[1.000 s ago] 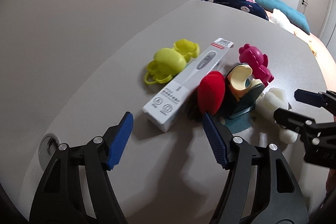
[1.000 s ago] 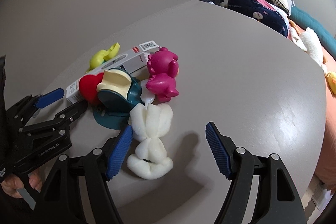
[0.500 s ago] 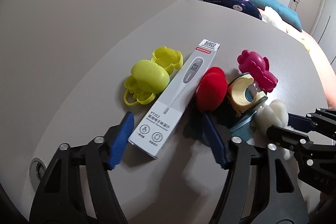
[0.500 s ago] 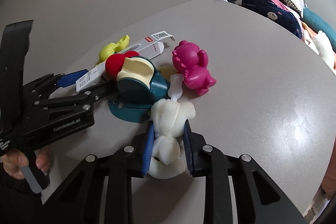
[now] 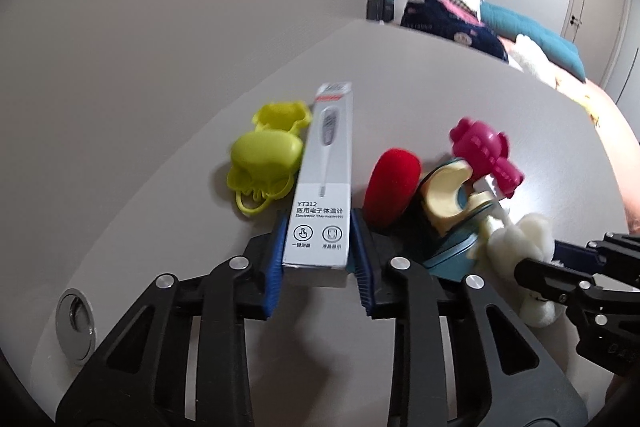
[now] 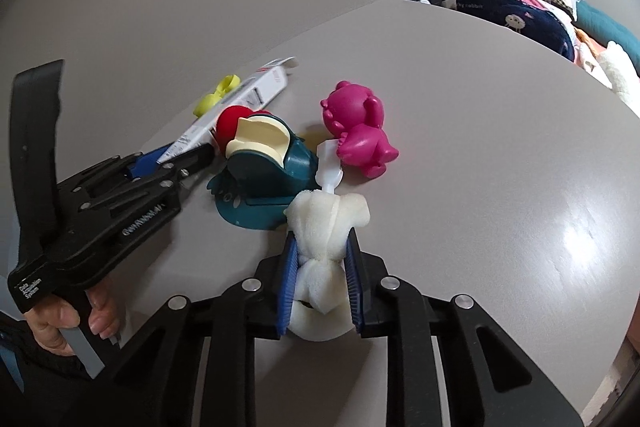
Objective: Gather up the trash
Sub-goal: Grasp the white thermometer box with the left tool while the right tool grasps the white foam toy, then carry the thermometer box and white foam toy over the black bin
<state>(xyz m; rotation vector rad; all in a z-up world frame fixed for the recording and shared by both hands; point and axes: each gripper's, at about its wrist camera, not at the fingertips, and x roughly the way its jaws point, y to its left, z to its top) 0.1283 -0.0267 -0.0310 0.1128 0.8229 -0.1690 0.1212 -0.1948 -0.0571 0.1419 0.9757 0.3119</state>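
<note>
We see the grey worktop lying bare to the right of the clutter, as far as its curved far edge. Our left gripper has just closed on the near end of the thermometer box, beside the yellow-green toy. Our right gripper clamps the white sponge, which touches the teal holder.

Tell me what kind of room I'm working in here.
Most likely a bedroom or living area in a home. Past the grey table lies a pile of bedding and cushions, with a closed door in the far wall, and small plastic toys are scattered on the table.
</note>
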